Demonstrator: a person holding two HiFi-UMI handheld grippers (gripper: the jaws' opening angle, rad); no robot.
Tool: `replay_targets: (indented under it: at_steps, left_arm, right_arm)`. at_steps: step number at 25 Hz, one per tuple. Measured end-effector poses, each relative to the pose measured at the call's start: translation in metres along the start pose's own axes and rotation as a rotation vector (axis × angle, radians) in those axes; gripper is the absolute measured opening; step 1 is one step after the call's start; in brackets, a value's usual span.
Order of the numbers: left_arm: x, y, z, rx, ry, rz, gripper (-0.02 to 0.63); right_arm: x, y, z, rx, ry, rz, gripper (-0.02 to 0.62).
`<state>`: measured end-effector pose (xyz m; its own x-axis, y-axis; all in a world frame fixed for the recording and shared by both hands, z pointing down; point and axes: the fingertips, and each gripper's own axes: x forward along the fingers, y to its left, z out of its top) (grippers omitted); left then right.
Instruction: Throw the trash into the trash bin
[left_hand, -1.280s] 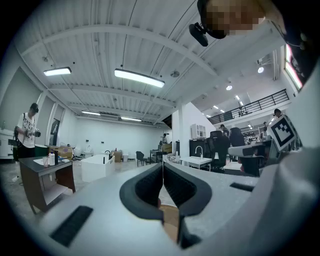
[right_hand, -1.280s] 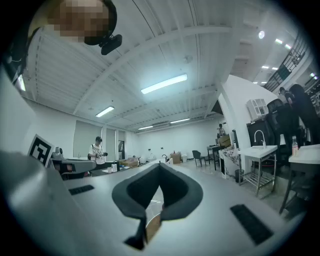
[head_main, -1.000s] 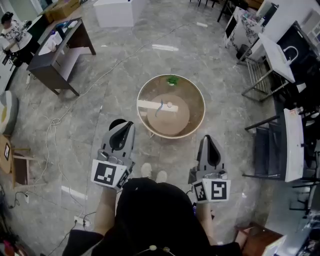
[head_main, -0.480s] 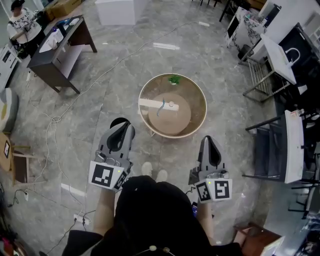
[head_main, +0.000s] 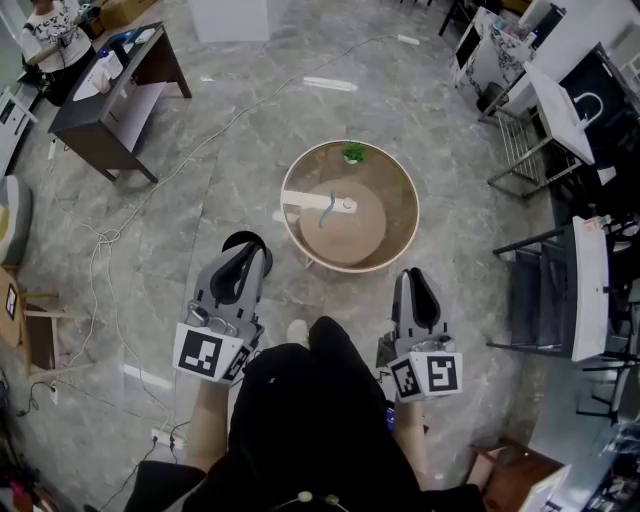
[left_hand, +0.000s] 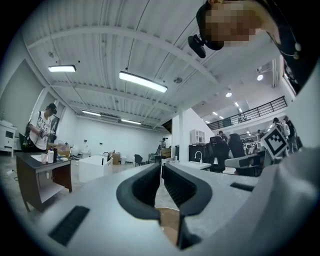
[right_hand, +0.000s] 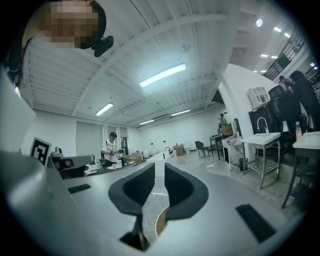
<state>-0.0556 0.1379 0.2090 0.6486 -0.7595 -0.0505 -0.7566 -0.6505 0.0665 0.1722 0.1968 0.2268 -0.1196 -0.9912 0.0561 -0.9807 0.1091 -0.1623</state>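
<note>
Tan round rimmed counter (head_main: 402, 195) carries a white flat strip (head_main: 303, 198). Best approach level with the empty right gripper (head_main: 412, 278), whose jaws are opening; the left gripper (head_main: 245, 245) is pressed together.

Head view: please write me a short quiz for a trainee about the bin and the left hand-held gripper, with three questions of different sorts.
1. True or false: the round bin stands on a table.
2. Which small thing lies inside the bin at its far rim? A: a green item. B: a red cup. C: a black shoe.
3. Is anything held between the jaws of the left hand-held gripper?

Key
1. False: it stands on the floor.
2. A.
3. No: the jaws are together with nothing in them.
</note>
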Motion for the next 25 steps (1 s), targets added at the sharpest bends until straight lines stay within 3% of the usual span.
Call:
replay_targets:
  at_steps: [11,17,25]
  left_arm:
    - [0.025,0.031,-0.016,-0.046,0.029,0.045,0.049]
    - [0.066,0.062,-0.018,-0.032,0.050,0.107,0.049]
    - [0.100,0.109,-0.032,0.003,0.072,0.261,0.049]
  right_arm:
    - [0.064,-0.017,-0.054,0.010,0.148,0.008,0.106]
    - [0.127,-0.038,-0.117,0.054,0.310,0.021,0.130]
    - [0.203,-0.083,-0.217,0.079,0.507,-0.087,0.160]
